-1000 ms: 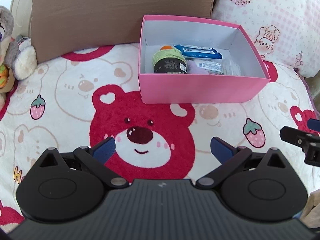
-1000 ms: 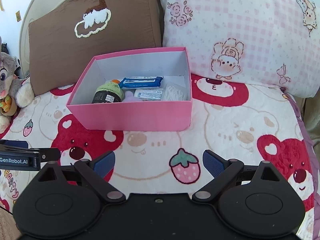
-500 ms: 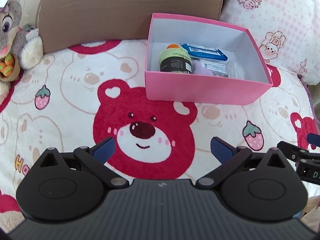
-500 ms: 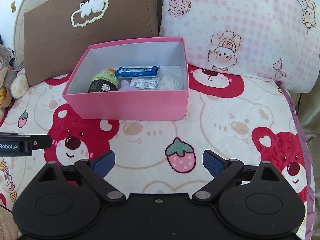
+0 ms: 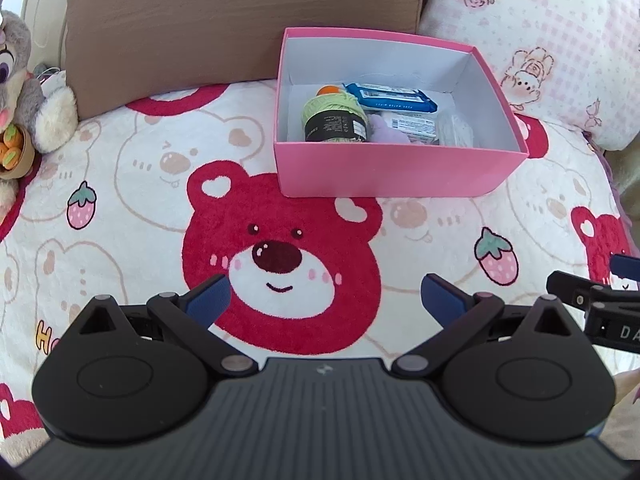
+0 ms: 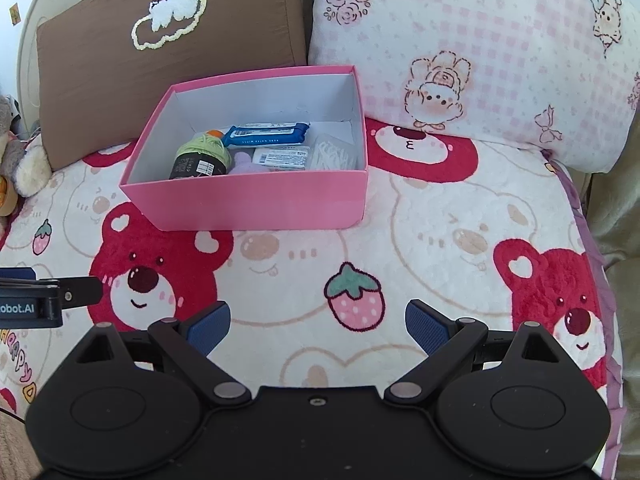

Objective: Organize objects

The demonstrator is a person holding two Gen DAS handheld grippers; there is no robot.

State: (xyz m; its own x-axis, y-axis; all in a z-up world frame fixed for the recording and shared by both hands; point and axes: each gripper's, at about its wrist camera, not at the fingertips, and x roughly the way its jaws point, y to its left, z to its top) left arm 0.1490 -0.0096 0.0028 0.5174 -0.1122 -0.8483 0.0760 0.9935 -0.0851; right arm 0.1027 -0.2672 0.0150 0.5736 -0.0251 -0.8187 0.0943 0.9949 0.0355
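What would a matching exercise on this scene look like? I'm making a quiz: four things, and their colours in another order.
Things:
1. box
2. yarn ball
3. wipes pack
4. left pillow

Colours:
A. blue
B. brown
C. pink
D. green

Pairs: 1-C, 2-D, 3-A, 4-B

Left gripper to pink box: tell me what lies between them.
Only bare blanket with a red bear print; no object lies between the open left gripper and the pink box, as the left wrist view shows.
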